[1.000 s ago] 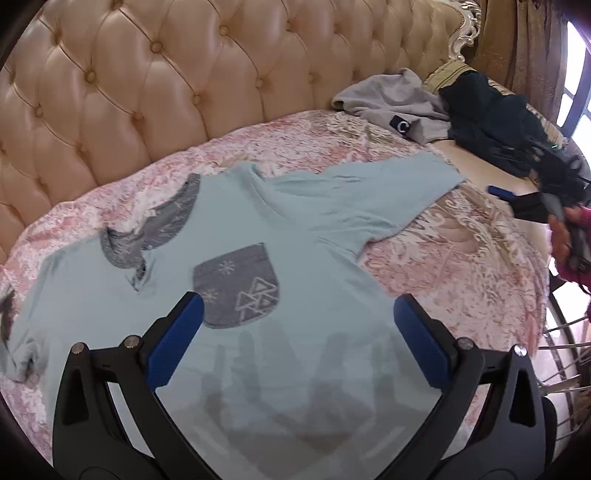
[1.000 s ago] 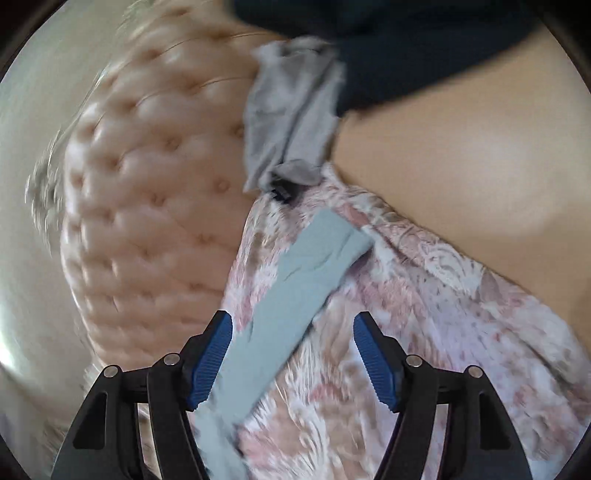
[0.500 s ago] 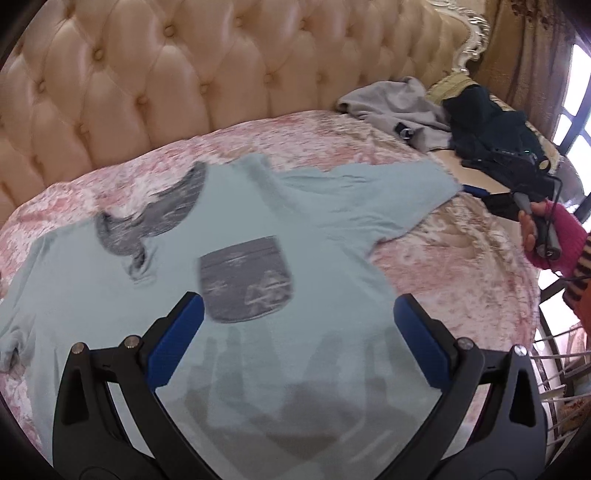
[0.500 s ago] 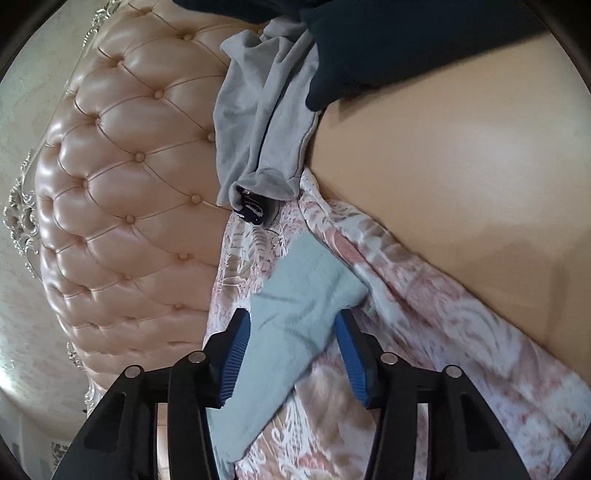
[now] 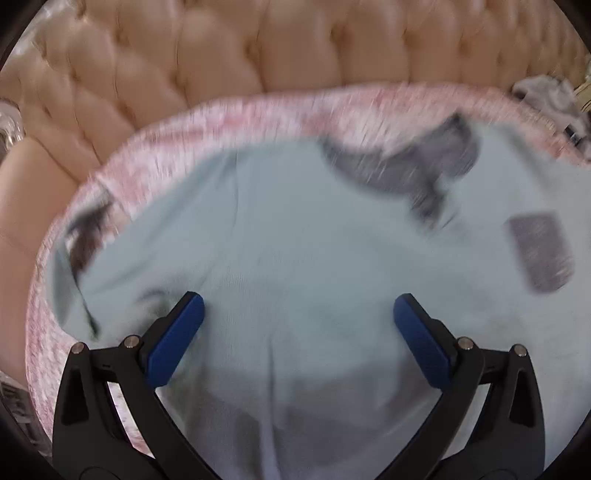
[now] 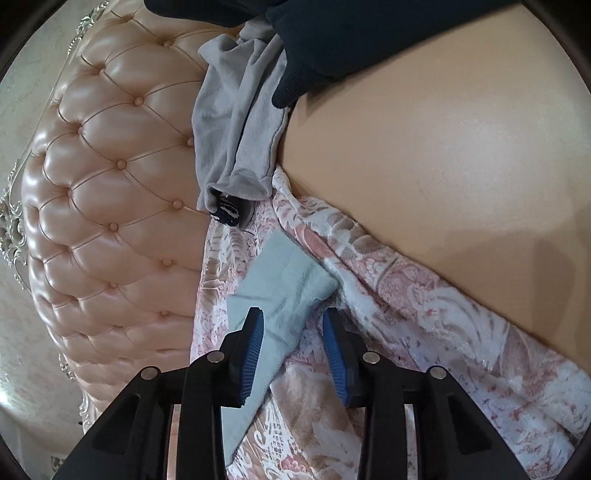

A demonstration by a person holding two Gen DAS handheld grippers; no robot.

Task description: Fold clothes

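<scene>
Bed: round, pink floral cover, tufted peach headboard curving behind it.
T-shirt: pale blue-green, spread flat over the middle of the bed; dark grey patterned neckline towards the headboard edge, grey chest pocket; the view is blurred.
Long axis: collar to hem, running from the headboard edge to the near edge of the bed.
Sleeve: lies flat, its cuff end pointing towards the bed's side edge.
Other clothes: grey garment and dark garment heaped beyond the sleeve.
Left gripper: fingers spread wide above the shirt body, gripping nothing.
Right gripper: fingers closing around the sleeve, a gap still visible at the right one.
</scene>
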